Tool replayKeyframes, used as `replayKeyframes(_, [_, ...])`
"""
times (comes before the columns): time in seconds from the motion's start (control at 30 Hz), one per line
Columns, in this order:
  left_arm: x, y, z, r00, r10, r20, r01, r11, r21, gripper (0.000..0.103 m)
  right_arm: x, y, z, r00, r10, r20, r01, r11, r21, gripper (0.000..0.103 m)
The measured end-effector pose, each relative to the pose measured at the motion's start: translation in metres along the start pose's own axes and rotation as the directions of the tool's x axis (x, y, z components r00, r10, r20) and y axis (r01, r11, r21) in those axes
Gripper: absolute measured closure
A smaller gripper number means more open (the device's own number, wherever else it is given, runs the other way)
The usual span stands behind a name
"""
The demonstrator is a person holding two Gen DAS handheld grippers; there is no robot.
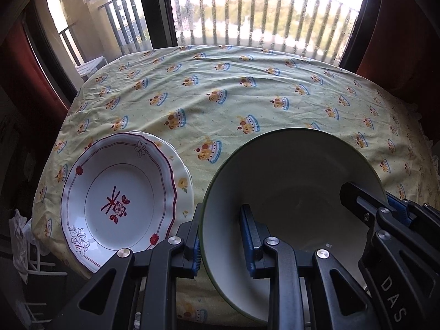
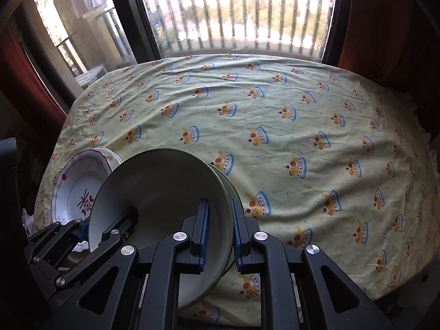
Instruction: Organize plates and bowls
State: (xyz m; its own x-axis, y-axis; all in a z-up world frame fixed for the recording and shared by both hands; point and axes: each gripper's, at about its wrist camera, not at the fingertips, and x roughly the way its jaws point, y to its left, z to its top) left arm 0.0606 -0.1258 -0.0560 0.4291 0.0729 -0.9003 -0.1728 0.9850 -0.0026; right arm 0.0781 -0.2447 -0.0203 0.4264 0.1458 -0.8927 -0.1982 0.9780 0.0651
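A pale green bowl [image 1: 291, 170] with a dark green rim sits near the table's front edge. My left gripper [image 1: 220, 236] straddles its left rim, one finger inside and one outside, with a gap still showing at the rim. My right gripper [image 2: 218, 231] is shut on the bowl's right rim [image 2: 165, 181]; it also shows in the left wrist view [image 1: 379, 203]. A second green bowl [image 2: 229, 189] seems nested under the first. A white plate with red flower pattern [image 1: 118, 198] lies on another plate [image 1: 183, 176] to the left of the bowl.
The table is covered by a yellow patterned cloth [image 1: 247, 96]. Behind it are a window with a balcony railing [image 1: 261, 13] and red curtains [image 1: 398, 41] on both sides. The table's left edge drops off next to the plates.
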Motion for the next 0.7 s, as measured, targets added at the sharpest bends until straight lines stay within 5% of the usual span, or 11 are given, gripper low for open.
replayKeyframes(0.7, [0.013,-0.007,-0.003,0.999,-0.02,-0.032,0.02,1.0,0.015,0.072,0.003,-0.003,-0.008,0.998,0.005,0.056,-0.006,1.0,0.016,0.081])
